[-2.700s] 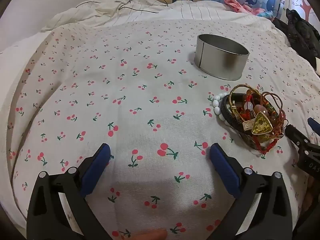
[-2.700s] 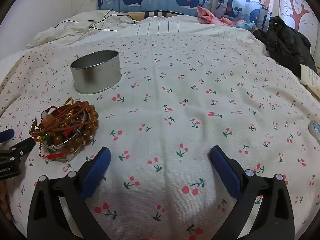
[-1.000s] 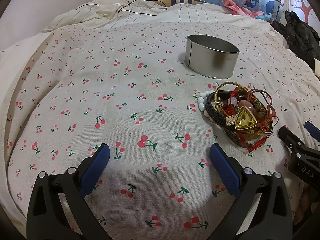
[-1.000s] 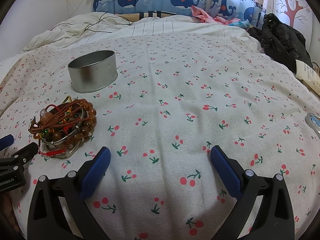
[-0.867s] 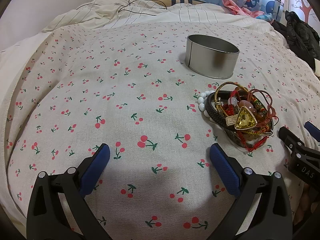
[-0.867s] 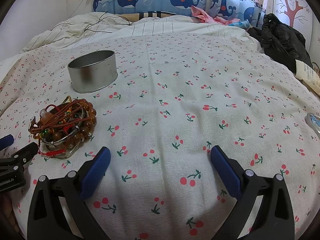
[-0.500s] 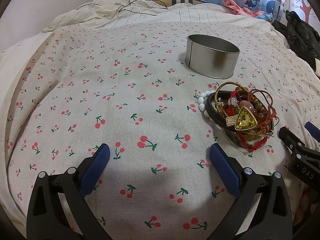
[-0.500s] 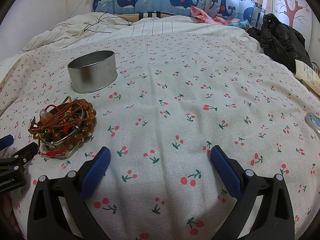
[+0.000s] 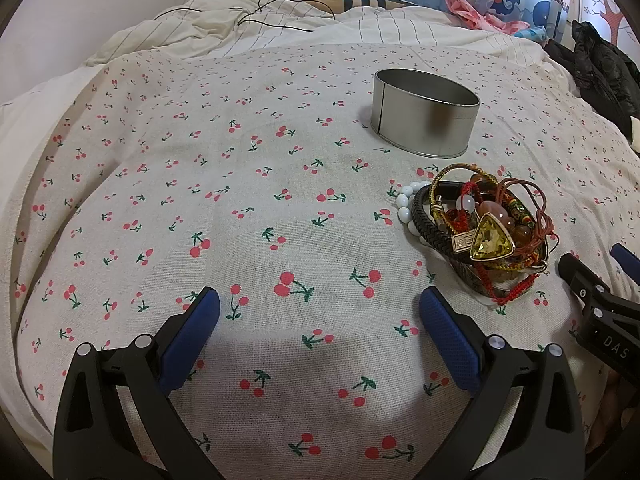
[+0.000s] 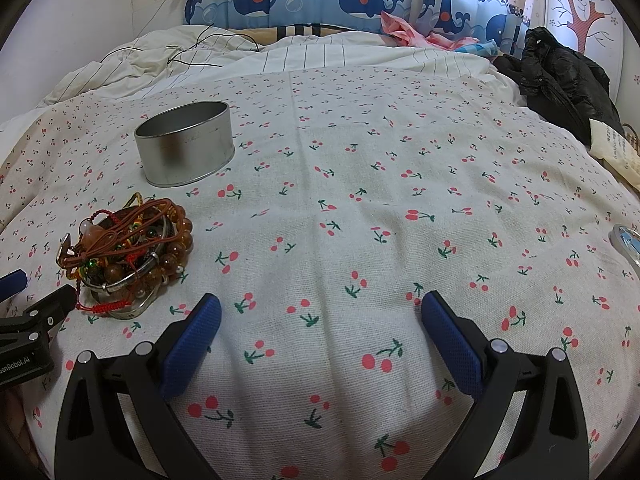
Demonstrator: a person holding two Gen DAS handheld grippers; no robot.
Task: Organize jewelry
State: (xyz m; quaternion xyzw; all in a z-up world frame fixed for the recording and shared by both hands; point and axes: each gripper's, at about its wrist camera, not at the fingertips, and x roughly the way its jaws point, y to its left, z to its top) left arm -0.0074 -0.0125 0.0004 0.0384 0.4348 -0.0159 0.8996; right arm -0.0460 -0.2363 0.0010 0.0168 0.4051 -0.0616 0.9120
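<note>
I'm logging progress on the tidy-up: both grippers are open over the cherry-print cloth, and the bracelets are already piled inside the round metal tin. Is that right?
Not quite. The bracelets are not in the tin; they lie in a heap on the cherry-print cloth in front of the round metal tin, as the left wrist view shows. The rest holds: the left gripper and right gripper are both open over the cloth.

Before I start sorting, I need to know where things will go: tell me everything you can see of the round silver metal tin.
The round silver metal tin is a low, wide cylinder with a brushed, dull-shiny wall and a vertical seam on its side. It has no lid on and stands upright with its mouth open. Its floor is hidden, so I cannot tell whether it holds anything. It rests on the cherry-print bedspread, just beyond the heap of bracelets and apart from it. Neither gripper touches it.
</note>
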